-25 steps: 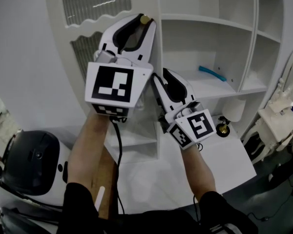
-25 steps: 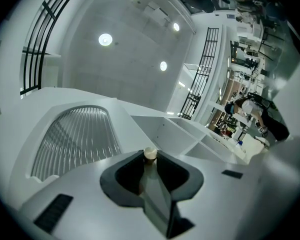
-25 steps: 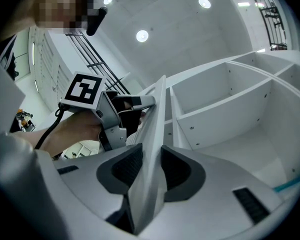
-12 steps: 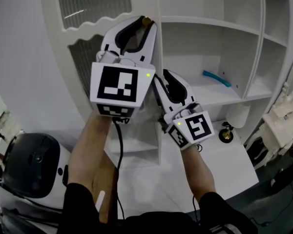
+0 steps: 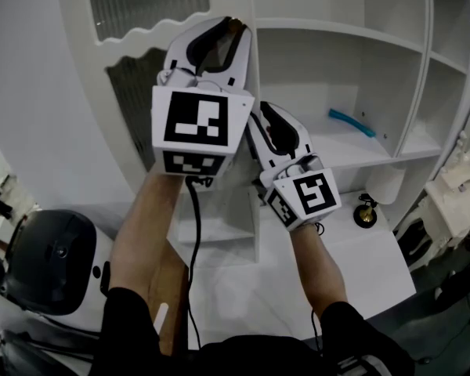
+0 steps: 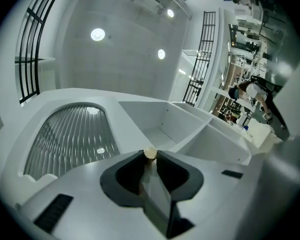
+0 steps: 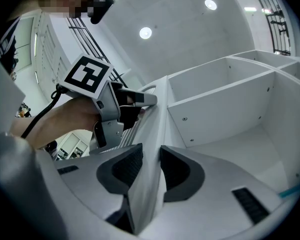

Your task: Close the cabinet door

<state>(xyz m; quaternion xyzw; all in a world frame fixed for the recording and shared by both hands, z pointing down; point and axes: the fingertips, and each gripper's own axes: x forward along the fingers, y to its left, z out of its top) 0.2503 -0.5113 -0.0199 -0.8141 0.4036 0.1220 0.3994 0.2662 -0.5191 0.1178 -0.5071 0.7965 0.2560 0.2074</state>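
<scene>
White shelving stands open beside the cabinet door, both grippers on its free edge.
Left gripper clamps the edge at the brass-coloured knob; right gripper clamps it just below.

Mid shelf of the white cabinet: one teal curved strip lies flat on it, twd the back. Lower down, white base w/ small dark-and-gold obj standing on it.
</scene>
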